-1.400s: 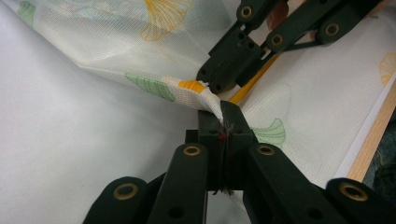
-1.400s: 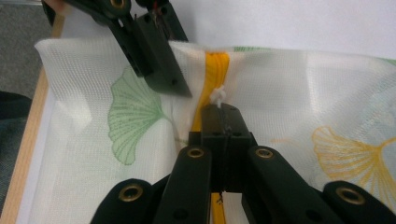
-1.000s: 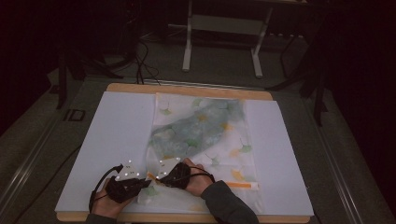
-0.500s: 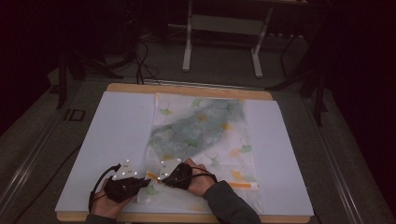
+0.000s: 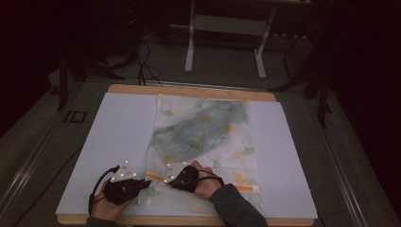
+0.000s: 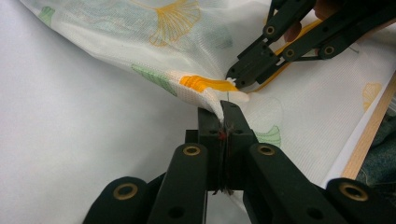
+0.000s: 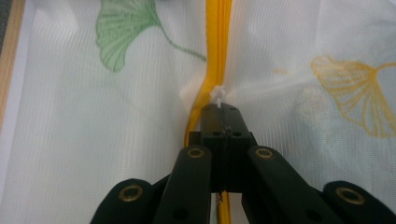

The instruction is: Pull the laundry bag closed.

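A white mesh bag printed with green and orange ginkgo leaves lies flat on the white sheet. Its yellow zipper runs along the near end. My left gripper is shut on the bag's fabric corner beside the orange zipper end, lifting it slightly. My right gripper is shut on the small white zipper pull. In the high view the left gripper and the right gripper sit close together at the bag's near left corner. The right gripper shows in the left gripper view just beyond my jaws.
The white sheet covers a wooden table whose edge runs along the near side. A metal stand is on the dark floor behind the table. A black cable trails from the left gripper.
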A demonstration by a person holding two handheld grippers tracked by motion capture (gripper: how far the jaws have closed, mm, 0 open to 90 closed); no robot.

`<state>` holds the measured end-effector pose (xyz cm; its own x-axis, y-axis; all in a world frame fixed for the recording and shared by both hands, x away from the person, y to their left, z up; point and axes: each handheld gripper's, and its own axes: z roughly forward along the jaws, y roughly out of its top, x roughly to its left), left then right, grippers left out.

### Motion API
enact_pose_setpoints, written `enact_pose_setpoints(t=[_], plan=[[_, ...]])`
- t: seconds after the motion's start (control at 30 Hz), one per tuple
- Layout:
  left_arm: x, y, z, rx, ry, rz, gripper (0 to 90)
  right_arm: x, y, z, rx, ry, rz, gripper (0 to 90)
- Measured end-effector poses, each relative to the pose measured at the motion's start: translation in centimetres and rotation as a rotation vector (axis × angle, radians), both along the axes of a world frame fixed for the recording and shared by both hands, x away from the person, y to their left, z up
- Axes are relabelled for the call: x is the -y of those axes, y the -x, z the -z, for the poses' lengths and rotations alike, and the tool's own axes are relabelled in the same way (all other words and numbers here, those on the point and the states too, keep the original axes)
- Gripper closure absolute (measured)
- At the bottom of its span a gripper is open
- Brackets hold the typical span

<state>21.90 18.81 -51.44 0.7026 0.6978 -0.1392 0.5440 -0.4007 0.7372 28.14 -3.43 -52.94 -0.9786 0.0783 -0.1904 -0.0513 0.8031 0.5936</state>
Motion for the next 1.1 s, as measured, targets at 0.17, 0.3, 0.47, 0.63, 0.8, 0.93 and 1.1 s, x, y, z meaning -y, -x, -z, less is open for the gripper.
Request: enact_pose_setpoints(t=[0.17, 0.3, 0.47, 0.63, 0.8, 0.93, 1.1], plan=[[-0.2, 0.0, -0.1, 0.003, 0.007, -0.002, 88.7, 0.8, 0.1, -0.1, 0.014, 0.018, 0.011, 90.0], [-0.3, 0.0, -0.1, 0.001, 0.014, -0.008, 88.7, 1.2, 0.0, -0.1, 0.015, 0.021, 0.014, 90.0], [-0.5, 0.0, -0.1, 0.001, 0.016, -0.013, 88.7, 1.8, 0.2, -0.2, 0.023, 0.037, 0.021, 90.0], [-0.6, 0.0, -0.1, -0.002, 0.023, -0.016, 88.7, 2.4, 0.2, -0.4, 0.034, 0.05, 0.026, 90.0], [-0.7, 0.0, 0.0, -0.003, 0.026, -0.016, 88.7, 2.8, 0.3, -0.5, 0.041, 0.059, 0.033, 90.0], [-0.6, 0.0, 0.0, -0.003, 0.024, -0.015, 88.7, 3.3, 0.3, -0.7, 0.049, 0.066, 0.036, 90.0], [-0.8, 0.0, 0.0, -0.006, 0.026, -0.015, 88.7, 3.6, 0.3, -0.7, 0.057, 0.076, 0.041, 90.0]])
